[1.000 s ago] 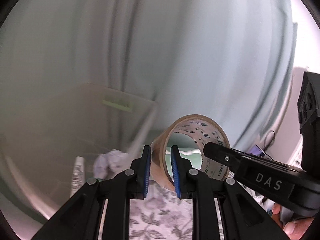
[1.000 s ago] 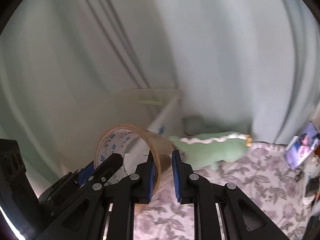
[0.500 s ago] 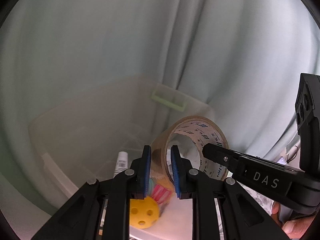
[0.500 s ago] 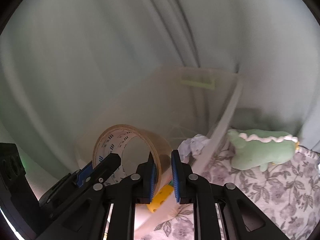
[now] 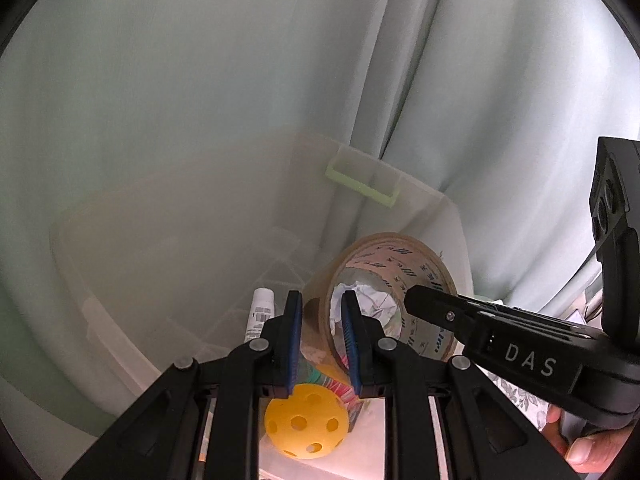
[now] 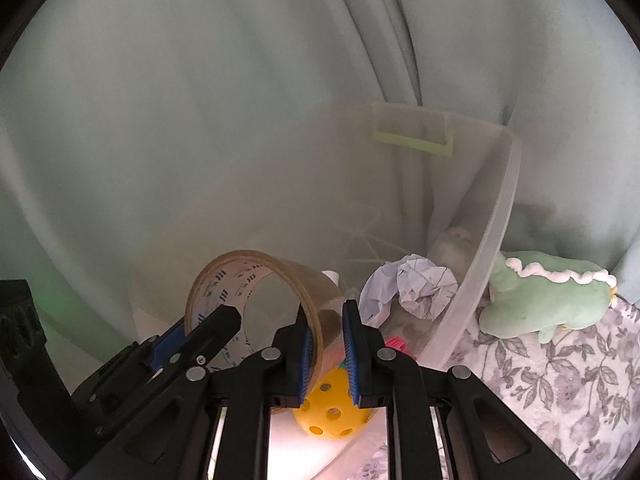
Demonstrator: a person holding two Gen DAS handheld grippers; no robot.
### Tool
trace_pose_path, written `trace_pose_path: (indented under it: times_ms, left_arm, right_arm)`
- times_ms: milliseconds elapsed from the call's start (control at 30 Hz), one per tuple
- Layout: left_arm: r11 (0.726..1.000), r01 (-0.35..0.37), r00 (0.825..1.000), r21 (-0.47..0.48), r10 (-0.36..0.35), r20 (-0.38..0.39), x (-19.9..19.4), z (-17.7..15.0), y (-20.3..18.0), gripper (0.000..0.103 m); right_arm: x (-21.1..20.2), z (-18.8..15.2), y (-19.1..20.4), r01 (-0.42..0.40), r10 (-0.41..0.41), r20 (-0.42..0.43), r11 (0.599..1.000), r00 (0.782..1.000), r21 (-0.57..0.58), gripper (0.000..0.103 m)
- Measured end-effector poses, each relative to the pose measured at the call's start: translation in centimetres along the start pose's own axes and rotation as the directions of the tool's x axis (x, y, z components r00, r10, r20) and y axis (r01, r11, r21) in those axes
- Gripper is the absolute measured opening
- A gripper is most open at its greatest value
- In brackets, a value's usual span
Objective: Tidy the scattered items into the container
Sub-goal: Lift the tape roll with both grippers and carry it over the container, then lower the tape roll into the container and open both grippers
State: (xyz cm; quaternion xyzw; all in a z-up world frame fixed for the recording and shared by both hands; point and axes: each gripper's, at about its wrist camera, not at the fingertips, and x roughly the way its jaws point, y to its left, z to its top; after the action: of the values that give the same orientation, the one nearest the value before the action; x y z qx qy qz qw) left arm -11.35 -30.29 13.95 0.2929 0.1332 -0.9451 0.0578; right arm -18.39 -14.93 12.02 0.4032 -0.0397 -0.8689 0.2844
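A brown packing-tape roll (image 5: 424,264) hangs upright over the open translucent bin (image 5: 456,216), held from two sides. My left gripper (image 5: 321,304) is shut on the roll's left wall. My right gripper (image 6: 326,312) is shut on the tape roll (image 6: 240,268) at its opposite wall, reaching in from the right in the left wrist view. Inside the bin (image 6: 508,184) lie a yellow holed ball (image 6: 332,404), crumpled paper (image 6: 416,288), a white tube (image 5: 260,312) and something striped, partly hidden by the fingers.
A green plush dinosaur (image 6: 548,300) lies outside the bin's right wall on a floral cloth (image 6: 560,380). Pale green curtains (image 5: 200,80) hang right behind the bin. A person's thumb (image 5: 580,452) shows at the right gripper's handle.
Both grippers carried the tape roll sideways and slightly down, from over the floral cloth to above the bin. The bin's contents came into view. Both grips stayed shut.
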Motion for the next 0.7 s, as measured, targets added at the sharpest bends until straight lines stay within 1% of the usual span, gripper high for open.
trace_pose_path:
  times_ms: [233, 267, 433, 533, 700]
  left_arm:
    - [1.0, -0.009, 1.0, -0.009, 0.009, -0.017, 0.1, -1.4, 0.5, 0.02]
    - [1.0, -0.012, 1.0, -0.007, 0.011, -0.017, 0.2, -1.4, 0.4, 0.02]
    - [1.0, -0.005, 1.0, -0.006, 0.005, -0.019, 1.5, -1.3, -0.1, 0.019]
    - [1.0, -0.007, 1.0, -0.005, 0.007, -0.02, 1.6, -1.4, -0.2, 0.018]
    - [1.0, -0.013, 1.0, -0.005, 0.013, -0.02, 1.6, -1.5, -0.3, 0.018]
  right_arm:
    - [0.8, -0.5, 0.6, 0.011, -0.012, -0.029, 1.0, 0.999, -0.017, 0.017]
    - [0.8, -0.5, 0.8, 0.011, -0.011, -0.033, 1.0, 0.999, -0.019, 0.019]
    - [0.6, -0.7, 1.2, 0.021, -0.022, -0.04, 1.0, 0.999, -0.022, 0.022]
    - [0.6, -0.9, 1.2, 0.022, -0.023, -0.046, 1.0, 0.999, -0.02, 0.023]
    - [0.6, -1.4, 1.2, 0.025, -0.026, -0.056, 0.999, 0.998, -0.025, 0.024]
